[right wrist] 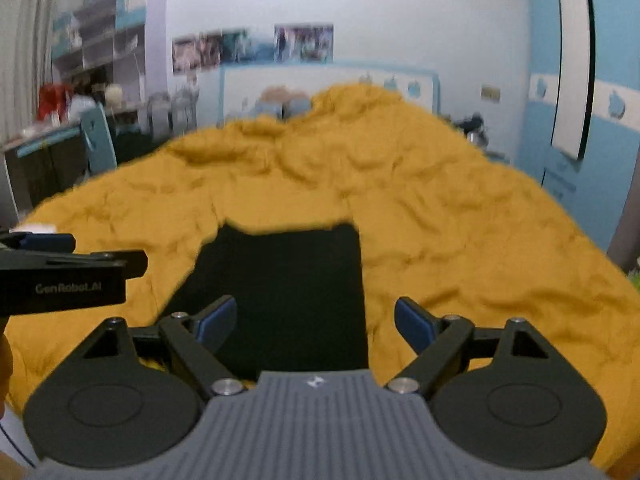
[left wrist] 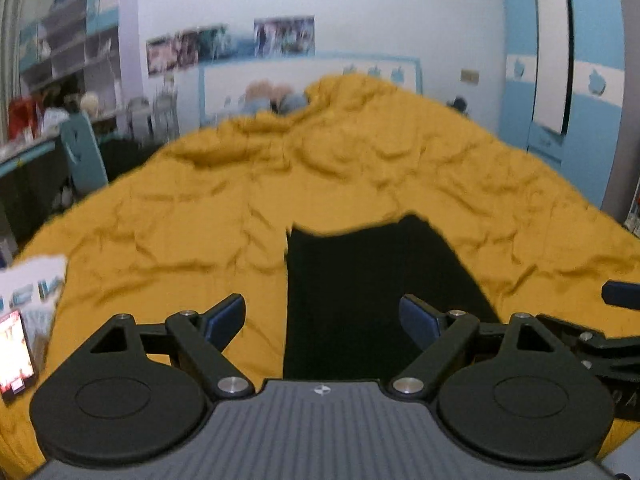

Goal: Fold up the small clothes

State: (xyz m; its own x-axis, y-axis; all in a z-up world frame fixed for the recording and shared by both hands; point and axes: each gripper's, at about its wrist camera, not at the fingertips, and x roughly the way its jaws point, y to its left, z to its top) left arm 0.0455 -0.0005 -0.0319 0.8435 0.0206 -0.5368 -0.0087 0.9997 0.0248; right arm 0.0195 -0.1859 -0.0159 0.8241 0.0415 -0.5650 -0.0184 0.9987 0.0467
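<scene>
black garment (left wrist: 372,296) lies flat as a neat rectangle on the yellow bedcover (left wrist: 200,208), apparently folded. my left gripper (left wrist: 322,320) and right gripper (right wrist: 316,320) hover above it, fingers wide, empty. i judge further folding optional.

Rumpled mustard bedspread (left wrist: 360,168), perhaps phone (left wrist: 14,356).

"GenRobot.AI" on left claw (right wrist: 60,240) body (white)
</scene>
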